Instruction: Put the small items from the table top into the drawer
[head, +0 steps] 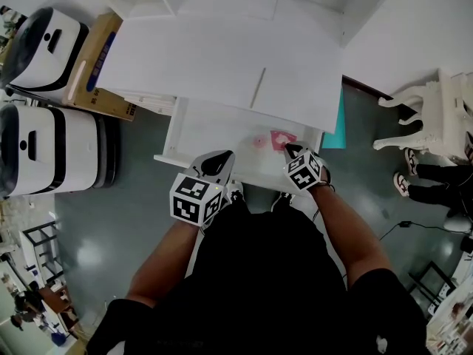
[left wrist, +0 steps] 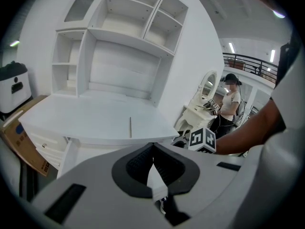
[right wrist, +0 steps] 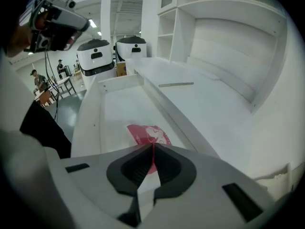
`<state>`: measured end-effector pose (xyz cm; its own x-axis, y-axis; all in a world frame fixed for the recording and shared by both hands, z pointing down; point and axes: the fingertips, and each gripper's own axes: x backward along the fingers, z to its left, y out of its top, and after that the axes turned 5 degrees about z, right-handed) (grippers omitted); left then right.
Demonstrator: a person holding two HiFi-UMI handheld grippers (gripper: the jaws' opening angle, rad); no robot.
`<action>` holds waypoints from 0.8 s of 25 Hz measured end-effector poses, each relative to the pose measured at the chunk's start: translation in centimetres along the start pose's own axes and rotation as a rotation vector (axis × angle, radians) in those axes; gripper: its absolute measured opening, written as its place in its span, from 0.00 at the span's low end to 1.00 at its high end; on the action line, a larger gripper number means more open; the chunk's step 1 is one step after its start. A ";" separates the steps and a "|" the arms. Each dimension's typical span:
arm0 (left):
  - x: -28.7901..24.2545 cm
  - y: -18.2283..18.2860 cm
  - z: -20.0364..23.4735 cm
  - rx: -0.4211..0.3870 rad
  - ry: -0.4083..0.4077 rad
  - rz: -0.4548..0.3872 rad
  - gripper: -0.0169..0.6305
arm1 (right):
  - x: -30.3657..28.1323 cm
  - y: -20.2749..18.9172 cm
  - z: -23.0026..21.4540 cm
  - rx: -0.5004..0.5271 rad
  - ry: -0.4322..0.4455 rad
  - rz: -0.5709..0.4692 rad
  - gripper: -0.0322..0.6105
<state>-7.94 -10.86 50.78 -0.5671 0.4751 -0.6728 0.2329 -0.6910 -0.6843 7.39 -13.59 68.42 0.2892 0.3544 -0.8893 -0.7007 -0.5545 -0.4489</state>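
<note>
**Item 1: right gripper (right wrist: 153, 147).** The fingers (right wrist: 136, 168) are pressed together tip to tip, with only a hairline slit between them. Nothing is seen clamped. The gripper is held over the front of the open drawer (head: 194, 128) and aimed toward the drawer's back.

**Item 2: pink packet (right wrist: 148, 133).** It is laid flat on the drawer floor, in the drawer's right-front part. It lies just beyond the right fingertips and straight ahead of them. Whether the tips touch it cannot be told.

**Item 3: left gripper (left wrist: 153, 149).** The fingers are closed on themselves and empty. The gripper is held at the drawer's front-left edge, farther from the packet than the right gripper.

**Item 4: surface (head: 222, 50).** It is set above and behind the drawer. 1 thin pale strip (head: 259, 87) is seen on it, with its long axis running from the drawer toward the back. Whether this is an item or a seam cannot be told. It lies well beyond both grippers, about midway between them. If it is an item, it is judged that spread fingers would have to be brought across its narrow width.
</note>
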 end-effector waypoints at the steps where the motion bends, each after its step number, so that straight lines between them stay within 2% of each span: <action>1: 0.0 -0.1 0.0 0.001 0.001 0.004 0.04 | -0.9 -0.4 -0.4 0.009 -0.012 0.017 0.11; 6: 0.0 -0.5 0.1 0.016 0.013 0.015 0.04 | -4.4 -1.1 -2.7 0.052 -0.072 0.082 0.11; 11: 0.5 -0.4 0.8 0.034 0.040 0.019 0.04 | -6.5 -0.8 -4.0 0.068 -0.112 0.101 0.10; 20: 1.3 -1.4 1.6 0.071 0.080 0.043 0.04 | -9.7 -1.2 -3.4 0.104 -0.084 0.143 0.11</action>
<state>-10.29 -10.10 51.29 -0.4922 0.4844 -0.7232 0.1976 -0.7470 -0.6348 7.62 -18.93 77.31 0.1299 0.3416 -0.9308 -0.7958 -0.5241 -0.3034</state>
